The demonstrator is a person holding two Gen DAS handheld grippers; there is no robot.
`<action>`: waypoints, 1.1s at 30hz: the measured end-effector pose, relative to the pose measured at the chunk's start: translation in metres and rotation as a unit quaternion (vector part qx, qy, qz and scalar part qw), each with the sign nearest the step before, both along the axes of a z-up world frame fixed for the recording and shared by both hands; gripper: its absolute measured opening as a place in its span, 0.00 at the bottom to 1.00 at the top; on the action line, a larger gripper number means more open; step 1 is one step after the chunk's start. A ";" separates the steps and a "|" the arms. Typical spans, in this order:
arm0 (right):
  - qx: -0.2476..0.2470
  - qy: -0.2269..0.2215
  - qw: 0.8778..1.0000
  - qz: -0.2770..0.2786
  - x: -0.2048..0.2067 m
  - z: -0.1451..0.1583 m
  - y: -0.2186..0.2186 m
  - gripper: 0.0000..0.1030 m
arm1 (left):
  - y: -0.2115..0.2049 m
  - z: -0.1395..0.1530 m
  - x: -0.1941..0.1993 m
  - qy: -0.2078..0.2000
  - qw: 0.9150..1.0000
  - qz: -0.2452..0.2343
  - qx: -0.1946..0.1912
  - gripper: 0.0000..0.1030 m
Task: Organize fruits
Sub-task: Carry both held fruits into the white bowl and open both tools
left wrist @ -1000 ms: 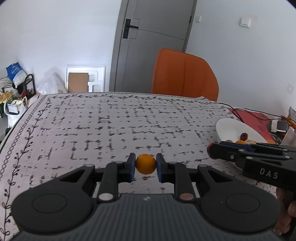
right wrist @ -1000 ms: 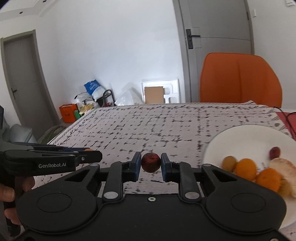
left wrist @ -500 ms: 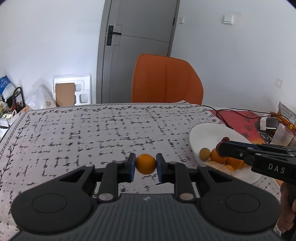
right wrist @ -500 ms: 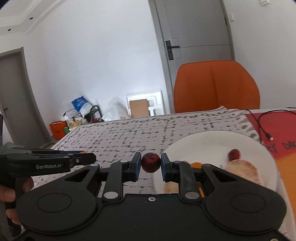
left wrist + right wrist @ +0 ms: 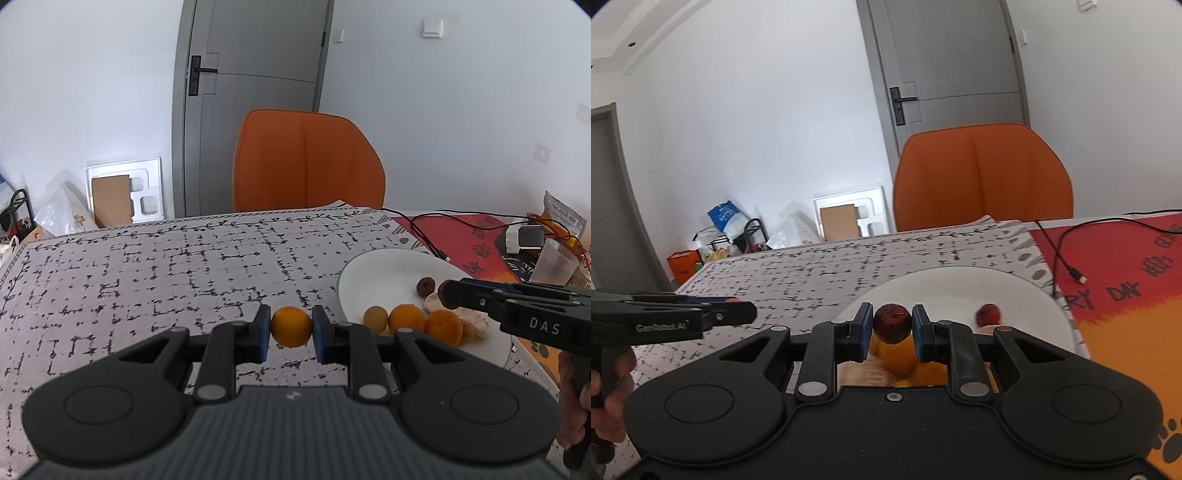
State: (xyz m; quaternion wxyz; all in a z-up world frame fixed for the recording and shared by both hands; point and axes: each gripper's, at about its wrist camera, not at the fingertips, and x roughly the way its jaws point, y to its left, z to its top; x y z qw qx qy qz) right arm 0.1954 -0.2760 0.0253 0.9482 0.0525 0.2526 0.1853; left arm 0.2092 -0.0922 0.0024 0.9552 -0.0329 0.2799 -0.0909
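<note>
My left gripper (image 5: 291, 326) is shut on a small orange (image 5: 291, 326) and holds it above the patterned tablecloth, just left of the white plate (image 5: 384, 269). The plate holds two oranges (image 5: 406, 317), a small yellow-brown fruit (image 5: 375, 317), a red date (image 5: 424, 286) and peeled segments (image 5: 476, 326). My right gripper (image 5: 892, 326) is shut on a dark red fruit (image 5: 892, 323) and holds it over the plate (image 5: 960, 284), above the oranges (image 5: 897, 360). Another red date (image 5: 988, 314) lies further back on the plate.
An orange chair (image 5: 306, 162) stands behind the table. A black cable (image 5: 1067, 254) lies on the red-orange mat (image 5: 1126, 288) right of the plate. A plastic cup (image 5: 556, 264) and small items stand at the far right. The patterned cloth (image 5: 147, 273) spreads to the left.
Both grippers have moved right toward the plate with their fruits. The right gripper, earlier left of the plate, is now over it. The left gripper now sits close beside the plate.
</note>
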 end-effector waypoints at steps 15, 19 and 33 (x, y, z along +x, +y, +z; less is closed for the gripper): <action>0.005 0.012 0.999 -0.032 0.014 -0.011 -0.032 0.20 | -0.020 -0.003 0.018 0.004 1.000 -0.013 0.006 0.21; 0.011 0.017 0.999 -0.038 0.017 -0.013 -0.036 0.20 | -0.026 -0.003 0.024 0.005 1.000 -0.016 0.008 0.21; 0.047 0.026 0.997 -0.062 0.010 -0.015 -0.060 0.33 | -0.049 -0.004 0.041 0.005 0.999 -0.037 0.022 0.21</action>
